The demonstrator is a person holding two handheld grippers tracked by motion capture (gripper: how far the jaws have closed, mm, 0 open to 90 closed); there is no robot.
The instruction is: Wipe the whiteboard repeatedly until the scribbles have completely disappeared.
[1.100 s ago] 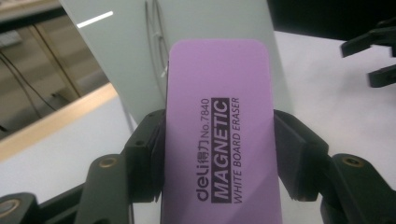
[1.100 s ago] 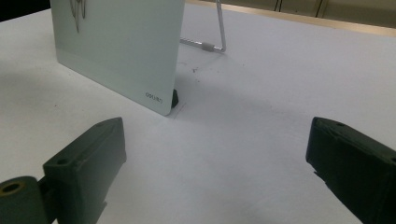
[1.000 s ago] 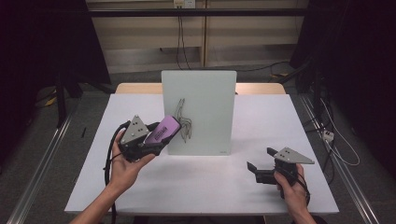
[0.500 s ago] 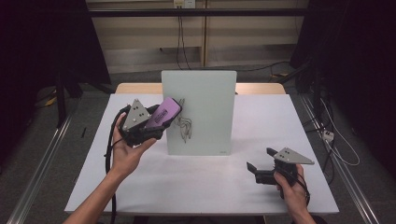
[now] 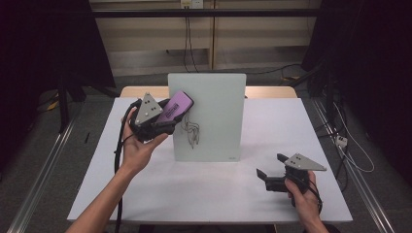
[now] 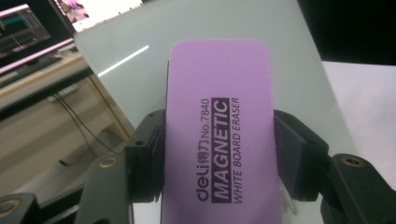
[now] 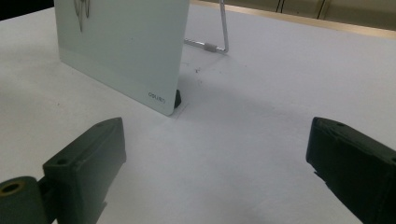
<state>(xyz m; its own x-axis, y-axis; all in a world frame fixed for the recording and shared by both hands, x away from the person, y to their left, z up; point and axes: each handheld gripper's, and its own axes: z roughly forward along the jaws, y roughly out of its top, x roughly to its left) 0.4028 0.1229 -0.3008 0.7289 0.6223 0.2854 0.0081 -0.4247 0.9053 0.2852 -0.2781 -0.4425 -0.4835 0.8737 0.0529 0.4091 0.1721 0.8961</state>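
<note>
The left gripper (image 5: 167, 118) is squeezing a purple eraser (image 5: 175, 108) between its two jaws. In the left gripper view, the black jaws are pressing on both long sides of the eraser (image 6: 219, 135). The person is holding the eraser up by the top left corner of the board (image 5: 214, 104), right in front of its glass. It is hard to tell if the eraser is touching the board or not.

The board is standing up on the white table (image 5: 145, 189). There is a dark scribble (image 5: 190, 132) on its left side, below the eraser. The scribble is not rubbed off yet, so the wiping seems to be only starting. The eraser has to come down onto the scribble and rub it away.

The right gripper (image 5: 273, 177) is resting on the table, near the board's right bottom corner (image 7: 161, 100). Its jaws are standing wide apart and holding nothing.
</note>
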